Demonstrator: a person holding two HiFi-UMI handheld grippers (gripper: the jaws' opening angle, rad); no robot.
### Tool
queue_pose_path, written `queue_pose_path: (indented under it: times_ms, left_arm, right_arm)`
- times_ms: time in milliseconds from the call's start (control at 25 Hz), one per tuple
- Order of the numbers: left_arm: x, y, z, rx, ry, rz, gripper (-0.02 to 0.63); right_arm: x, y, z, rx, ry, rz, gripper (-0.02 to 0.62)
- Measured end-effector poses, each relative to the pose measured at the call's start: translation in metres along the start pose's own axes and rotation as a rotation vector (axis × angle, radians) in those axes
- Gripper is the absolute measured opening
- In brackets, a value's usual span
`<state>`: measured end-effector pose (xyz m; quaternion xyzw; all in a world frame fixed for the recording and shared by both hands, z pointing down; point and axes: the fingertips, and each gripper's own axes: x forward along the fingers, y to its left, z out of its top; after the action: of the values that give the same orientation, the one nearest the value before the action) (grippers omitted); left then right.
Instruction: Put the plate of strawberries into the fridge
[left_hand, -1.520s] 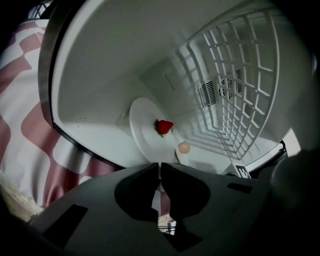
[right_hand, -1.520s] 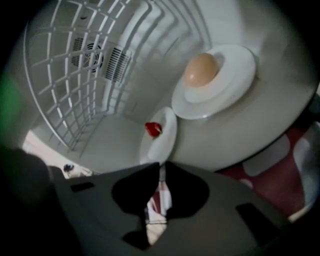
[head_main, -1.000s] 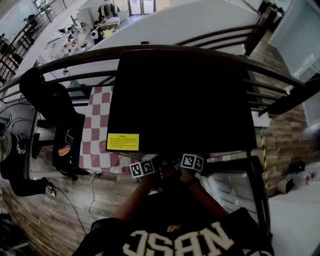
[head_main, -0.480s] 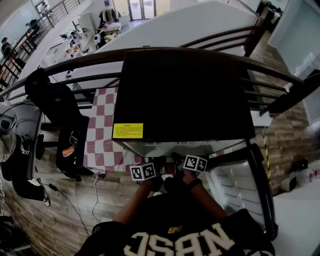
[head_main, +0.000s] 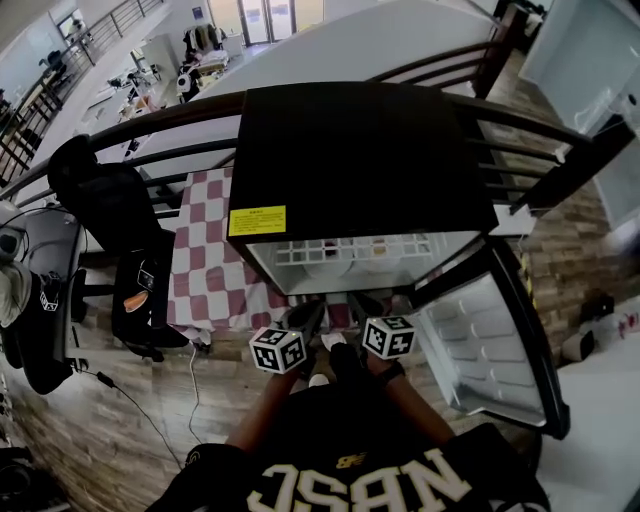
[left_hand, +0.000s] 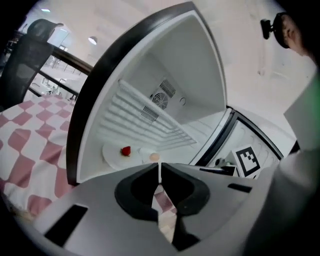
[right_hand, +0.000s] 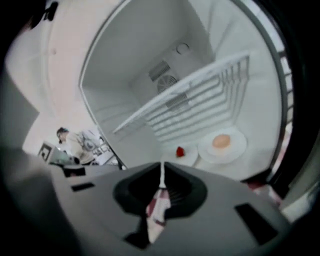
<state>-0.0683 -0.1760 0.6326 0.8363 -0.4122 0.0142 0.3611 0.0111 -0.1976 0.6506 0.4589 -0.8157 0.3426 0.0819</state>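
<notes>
The plate of strawberries (left_hand: 114, 156) sits inside the open fridge (head_main: 360, 160), on the fridge floor under its wire shelf (left_hand: 150, 120). It shows one red strawberry (left_hand: 126, 150). A second plate (right_hand: 222, 145) lies just beside it. My left gripper (left_hand: 159, 170) is in front of the fridge opening, jaws together on nothing. My right gripper (right_hand: 162, 170) has just been closing, and its jaws have met with nothing between them.

head view: high over the black fridge (head_main: 360, 150), facing steeply down onto its top and open door (head_main: 490, 340). left gripper view: low, close, rolled, facing into the fridge cavity. right gripper view: same, rolled oppositely. shared: wire shelf (head_main: 350, 250), all three; strawberry plate (left_hand: 116, 156), gripper views.
</notes>
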Motion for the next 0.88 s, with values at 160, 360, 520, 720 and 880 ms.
queue_pose_path:
  times_ms: [160,360,520,720,880]
  left_arm:
    - [-0.02,-0.032,0.019,0.112,-0.112,-0.021,0.028]
    - [-0.046,-0.048,0.025,0.18,-0.126,0.031,0.023]
    - [-0.068,-0.063,0.036,0.274,-0.17,0.056,0.02]
    - [-0.096,-0.074,0.053,0.469,-0.25,0.155,0.018]
    - [-0.115,-0.077,0.065,0.505,-0.319,0.194,0.018]
  right_arm:
    - [-0.036,0.025,0.024,-0.212,-0.121,-0.058,0.025]
    - [-0.072,0.065,0.032,-0.404,-0.209,-0.099,0.02]
    - [-0.098,0.084,0.043,-0.456,-0.281,-0.139,0.02]
    - [-0.118,0.105,0.05,-0.474,-0.32,-0.153,0.02]
    - [-0.126,0.115,0.051,-0.477,-0.343,-0.153,0.02]
